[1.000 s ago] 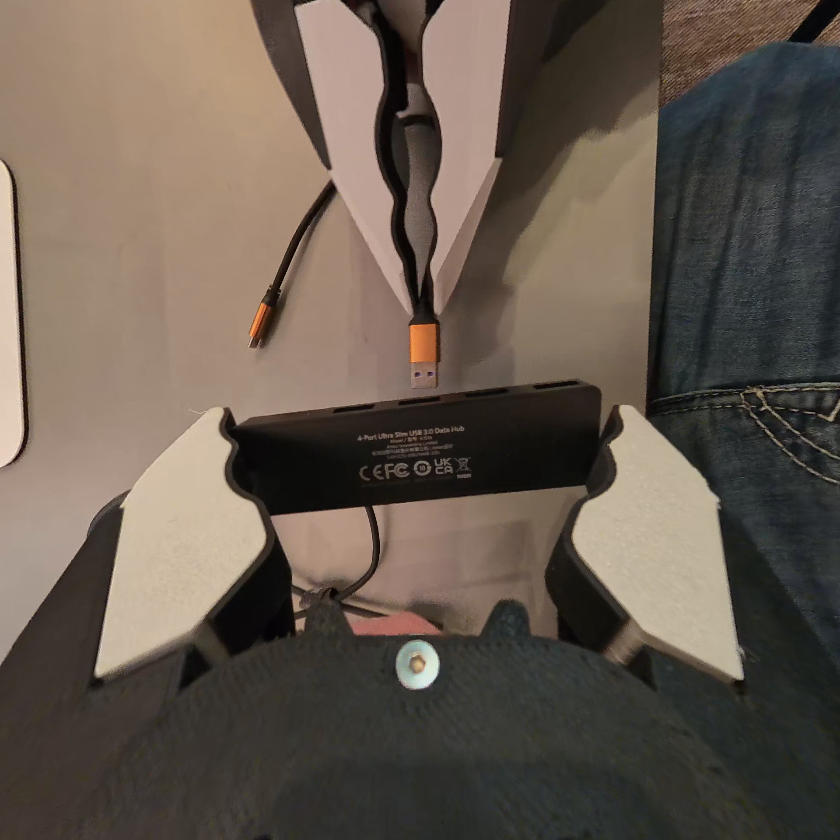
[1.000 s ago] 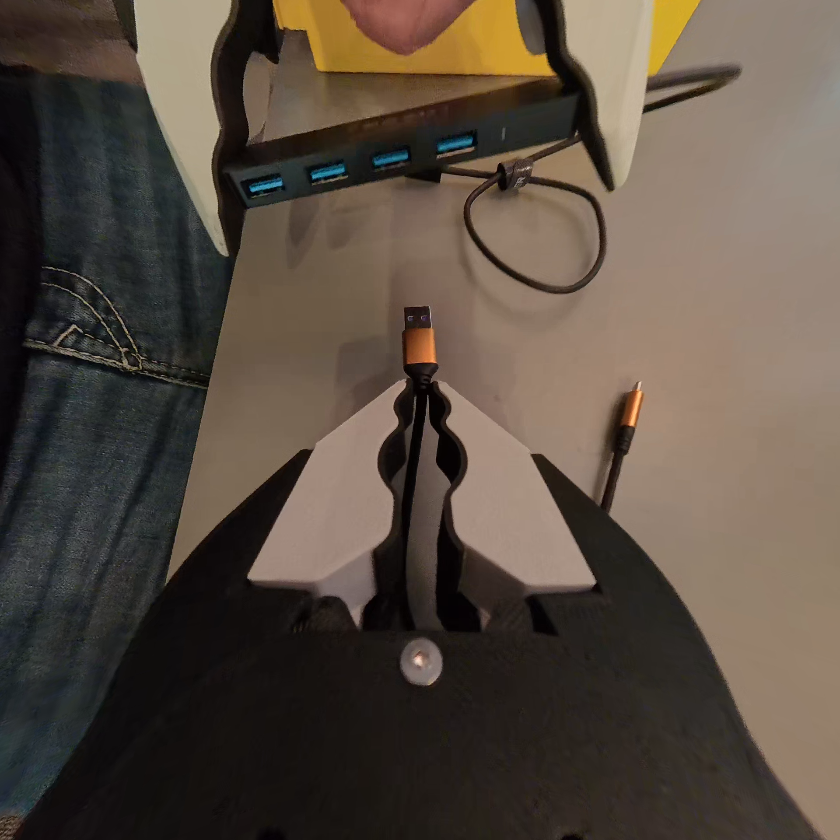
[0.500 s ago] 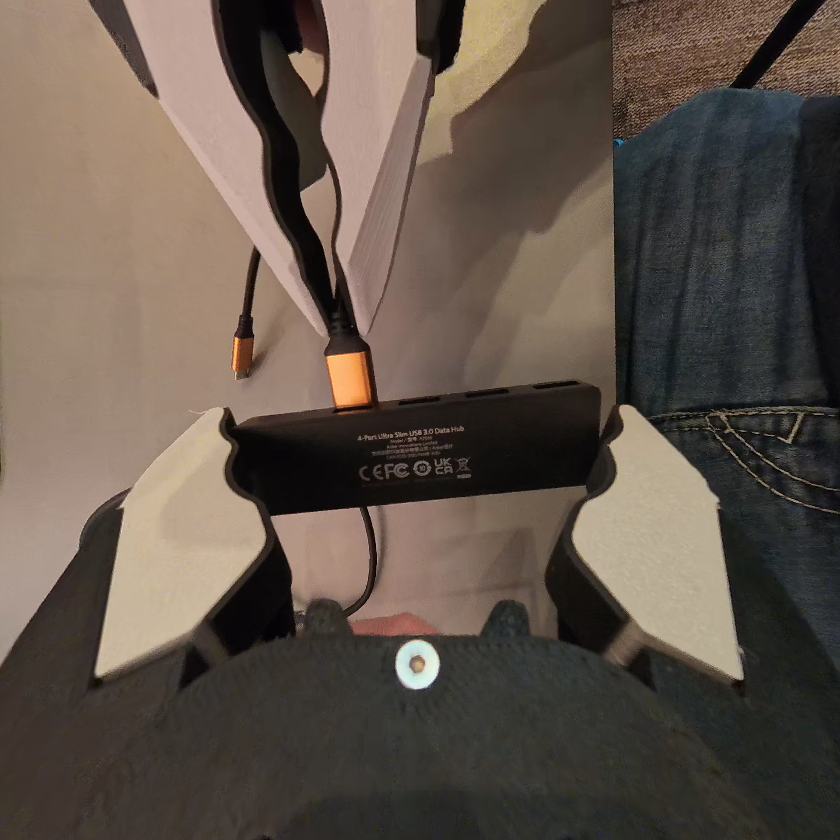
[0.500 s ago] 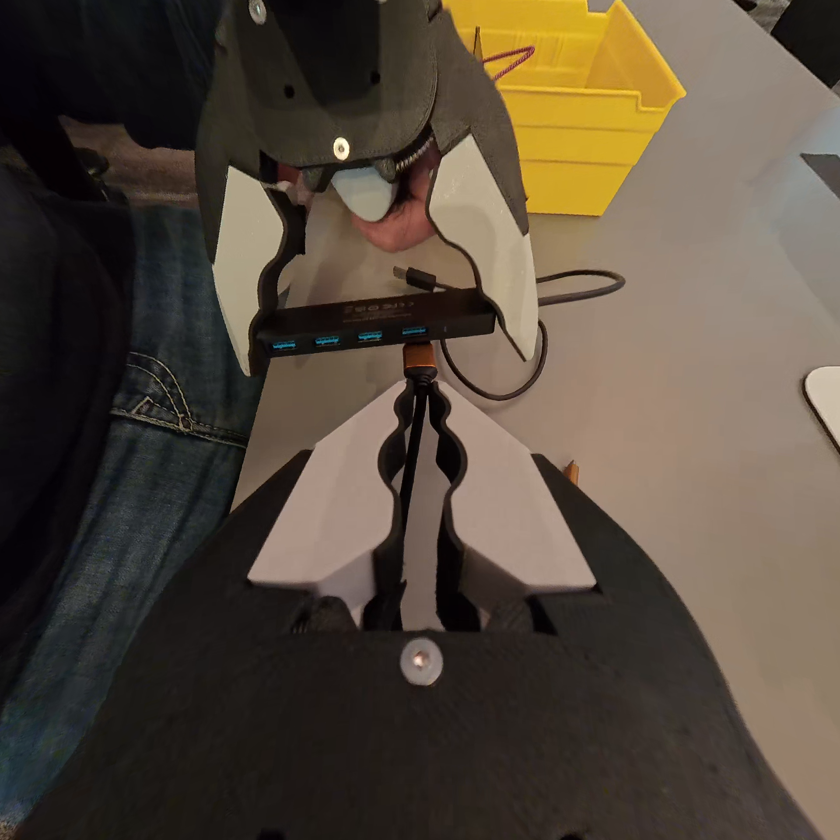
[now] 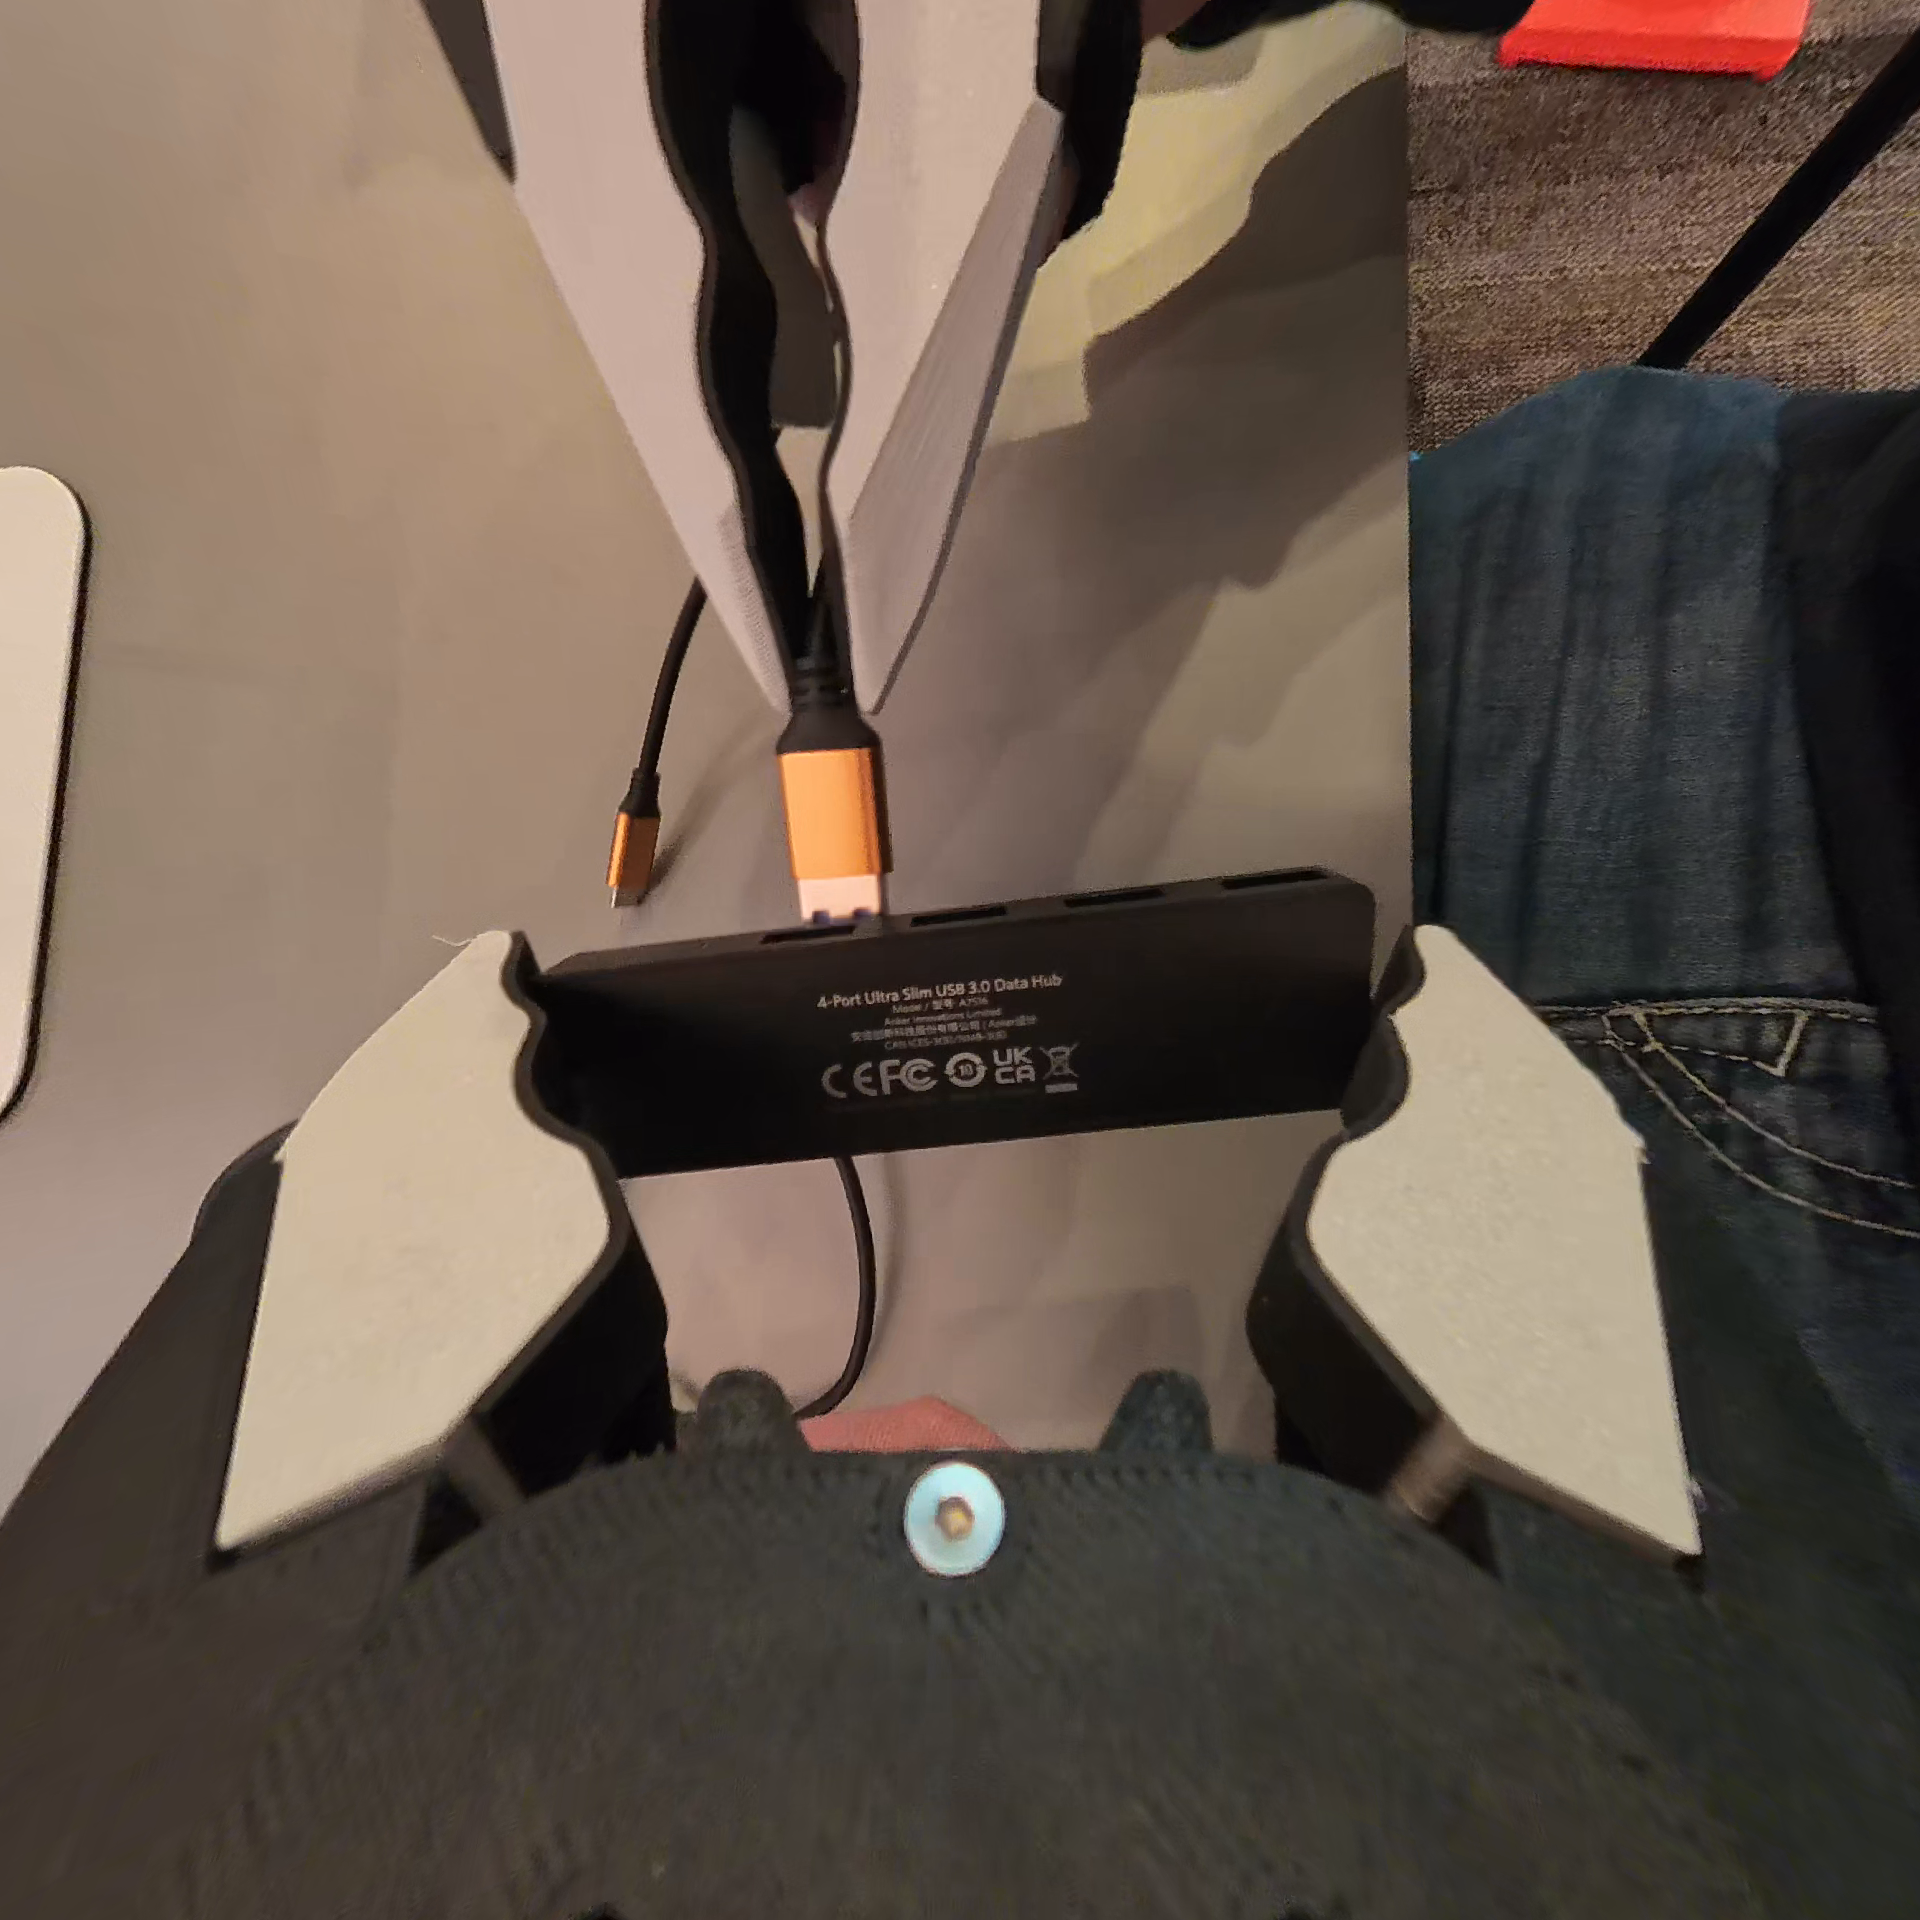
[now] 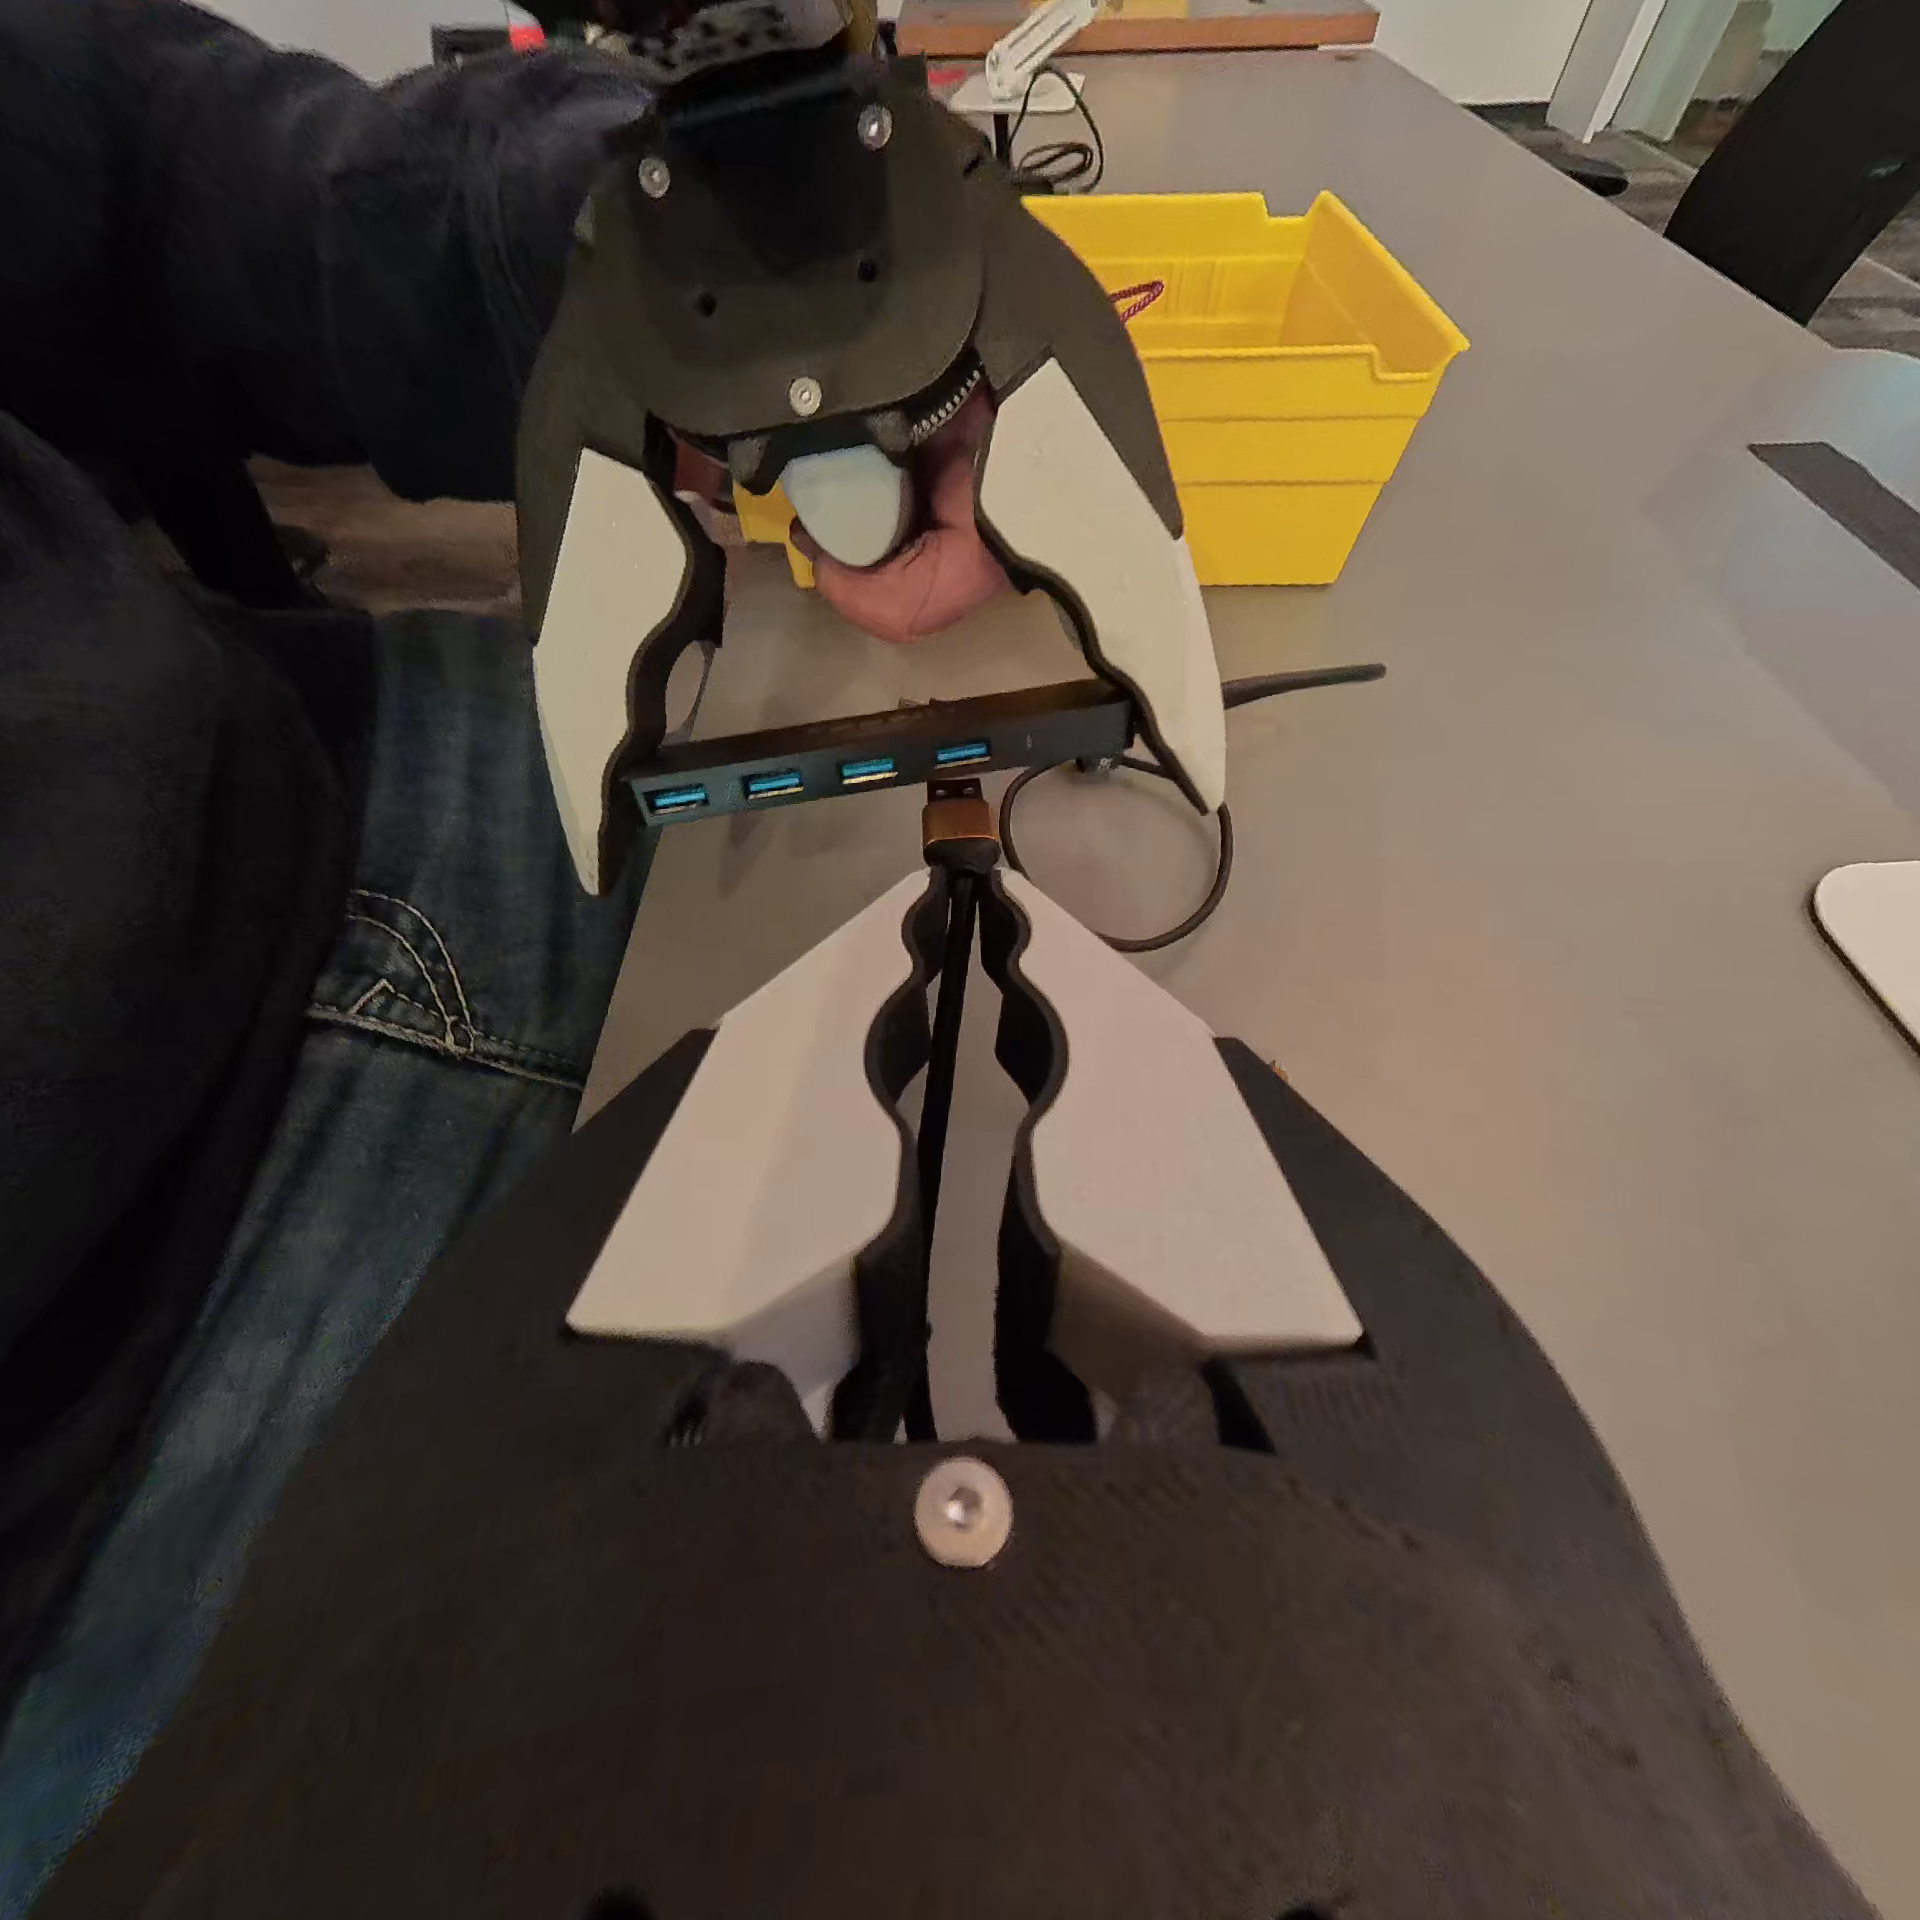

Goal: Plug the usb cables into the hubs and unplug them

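Between the left gripper's [image 5: 951, 1049] two spread white fingers [image 5: 416, 1226] sits the hub [image 5: 956, 1039], clamped end to end and held off the table [image 5: 260, 520] near its edge. Hub: slim black bar, underside with white print turned up to the left wrist camera; four blue ports [image 6: 774, 781] in a row on the face toward the right gripper, seen in the right wrist view. Its own thin black lead [image 5: 857, 1278] drops from the rear edge and loops on the table [image 6: 1195, 894].

Right gripper [image 6: 961, 883]: fingers pinched together on a black cable [image 6: 940, 1091], which runs down the wavy slot between them. Plug [image 5: 831, 821] sticks out just past the tips: orange metal sleeve, silver USB-A shell. Shell tip is at the mouth of the end port, the one farthest from the person's leg; orange sleeve is fully outside. Whether the tip is partly inside the port, cannot tell. Plug is tilted a little against the hub's front face.

Cable's other end [image 5: 632, 857], a small orange connector, lies flat on the table just beside the plug, clear of the hub.

Farther out: yellow bin [image 6: 1299, 416] behind the left gripper; white pad [image 6: 1870, 945] at the table's side edge; blue jeans [image 5: 1662, 831] past the near table edge.
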A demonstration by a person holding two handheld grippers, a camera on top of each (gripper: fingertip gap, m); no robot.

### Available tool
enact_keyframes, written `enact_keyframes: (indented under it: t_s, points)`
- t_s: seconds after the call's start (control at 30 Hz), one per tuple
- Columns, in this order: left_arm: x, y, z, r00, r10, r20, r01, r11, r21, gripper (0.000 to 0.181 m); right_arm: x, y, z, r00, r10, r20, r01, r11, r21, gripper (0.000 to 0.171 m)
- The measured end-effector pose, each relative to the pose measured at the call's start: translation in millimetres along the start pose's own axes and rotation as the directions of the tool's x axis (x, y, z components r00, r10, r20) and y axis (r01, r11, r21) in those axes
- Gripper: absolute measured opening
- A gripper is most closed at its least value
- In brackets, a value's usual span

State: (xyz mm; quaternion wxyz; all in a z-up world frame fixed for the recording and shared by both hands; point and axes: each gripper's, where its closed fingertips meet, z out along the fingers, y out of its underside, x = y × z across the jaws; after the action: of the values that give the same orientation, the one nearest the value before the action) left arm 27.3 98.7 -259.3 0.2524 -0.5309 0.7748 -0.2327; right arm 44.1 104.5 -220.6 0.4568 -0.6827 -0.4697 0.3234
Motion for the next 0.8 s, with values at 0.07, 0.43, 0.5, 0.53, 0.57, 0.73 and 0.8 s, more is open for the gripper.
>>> enact_keyframes:
  t_s: [0.07,0.43,0.5,0.53,0.57,0.73,0.8]
  points:
    - [-3,0,-3,1.0,-0.002,0.009,0.002,1.0,-0.001,0.142,-1,2,-1,1.0,-0.02,-0.003,0.02,0.999,-0.03,0.004]
    - [-6,4,-6,1.0,-0.007,0.014,0.007,1.0,-0.015,0.142,-10,-13,-10,0.993,-0.116,0.007,0.117,0.99,-0.081,0.004]
    - [-5,5,-6,1.0,-0.007,0.009,0.007,1.0,-0.019,0.142,-12,-14,-7,0.991,-0.131,0.015,0.131,0.987,-0.089,0.004]
    - [-5,5,-6,1.0,-0.006,0.01,0.006,1.0,-0.02,0.142,-13,-15,-5,0.991,-0.132,0.023,0.133,0.987,-0.086,0.004]
    - [-5,5,-6,1.0,-0.006,0.01,0.006,1.0,-0.022,0.142,-14,-14,-4,0.99,-0.136,0.026,0.138,0.986,-0.092,0.004]
    - [-4,8,-5,1.0,-0.007,0.005,0.007,0.999,-0.031,0.142,-13,-13,-2,0.988,-0.154,0.019,0.155,0.981,-0.113,0.004]
    - [-3,6,-5,1.0,-0.009,-0.001,0.008,1.0,-0.024,0.142,-11,-12,-2,0.987,-0.159,0.012,0.159,0.979,-0.123,0.004]
